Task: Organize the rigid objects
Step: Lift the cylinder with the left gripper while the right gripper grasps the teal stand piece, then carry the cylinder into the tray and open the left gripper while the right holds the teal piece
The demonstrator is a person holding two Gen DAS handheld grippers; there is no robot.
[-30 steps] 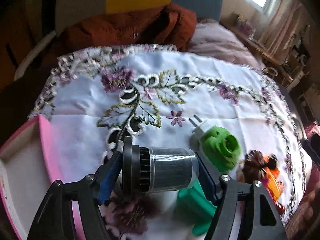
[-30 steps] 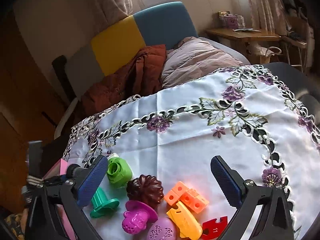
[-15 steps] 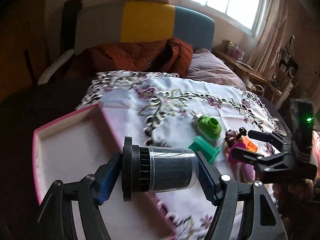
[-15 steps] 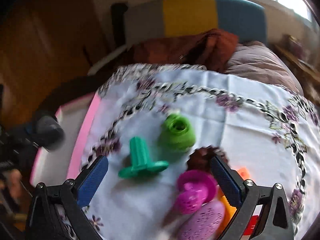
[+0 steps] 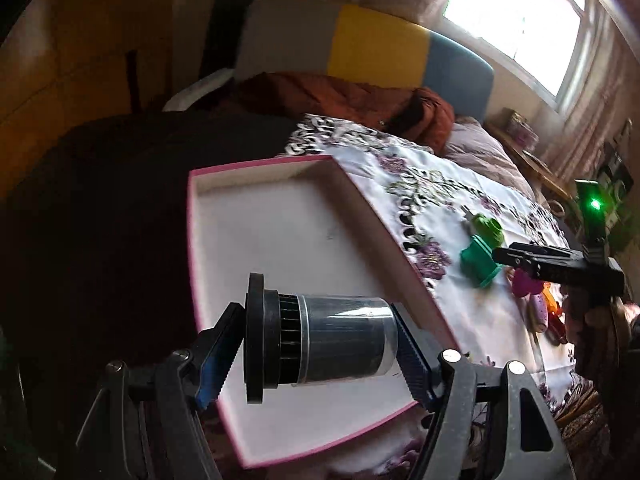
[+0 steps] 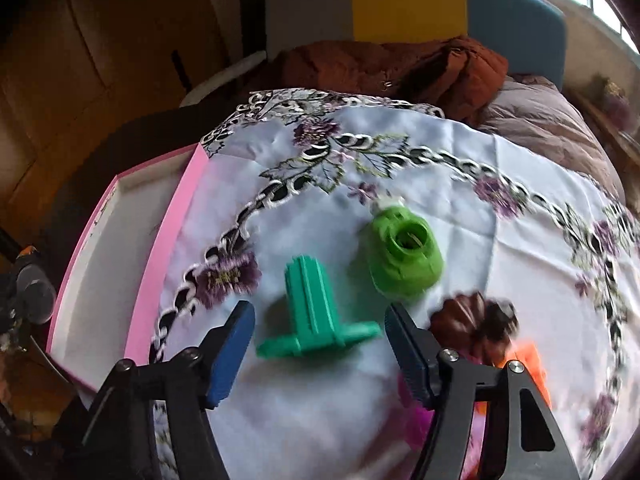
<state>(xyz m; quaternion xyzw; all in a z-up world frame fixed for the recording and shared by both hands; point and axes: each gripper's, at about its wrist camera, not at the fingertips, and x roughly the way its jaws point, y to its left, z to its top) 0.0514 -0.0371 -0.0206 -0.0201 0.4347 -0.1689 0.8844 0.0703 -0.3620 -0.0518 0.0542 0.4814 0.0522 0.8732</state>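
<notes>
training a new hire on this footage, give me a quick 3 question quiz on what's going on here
1. True or false: the left tongs are shut on the black cylinder.
2. What lies between the open right tongs? A) lime plug B) teal peg C) brown mould
3. Fill in: the cylinder hangs over the white inside of the pink ____.

Key
1. True: both pads press its ends.
2. B: the teal peg lies on the cloth between the pads, not yet gripped. The lime plug and brown mould lie beyond and to the right.
3. tray.
</notes>
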